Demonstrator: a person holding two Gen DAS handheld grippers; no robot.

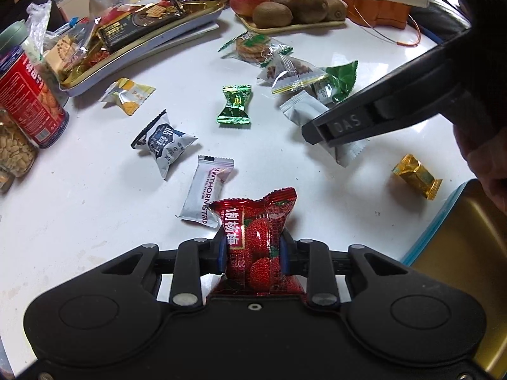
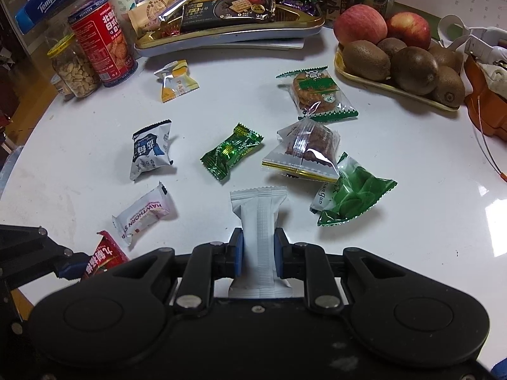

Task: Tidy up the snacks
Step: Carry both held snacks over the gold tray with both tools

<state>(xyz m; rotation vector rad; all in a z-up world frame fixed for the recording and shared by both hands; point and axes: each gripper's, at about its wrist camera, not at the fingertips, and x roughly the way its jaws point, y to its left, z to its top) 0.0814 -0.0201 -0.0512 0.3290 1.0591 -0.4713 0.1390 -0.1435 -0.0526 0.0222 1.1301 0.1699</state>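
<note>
My left gripper (image 1: 253, 250) is shut on a red bayberry snack packet (image 1: 256, 231), blue pads pressing both its sides, just above the white table (image 1: 79, 215). In the right wrist view, my right gripper (image 2: 258, 253) is shut on a plain white snack packet (image 2: 258, 215) standing upright between its pads. In the left wrist view the right gripper (image 1: 320, 133) reaches in from the right over that white packet (image 1: 304, 110). The left gripper's fingertip (image 2: 68, 267) and red packet (image 2: 104, 256) show at lower left in the right wrist view.
Loose snacks lie around: a green candy (image 1: 235, 104), blue-white packet (image 1: 163, 142), hawthorn strip (image 1: 207, 190), yellow packet (image 1: 128, 95), gold candy (image 1: 416, 175). An open gold tin (image 1: 443, 240) sits at right. A snack-filled tray (image 1: 133, 53), red can (image 1: 28, 95) and fruit tray (image 1: 285, 27) line the back.
</note>
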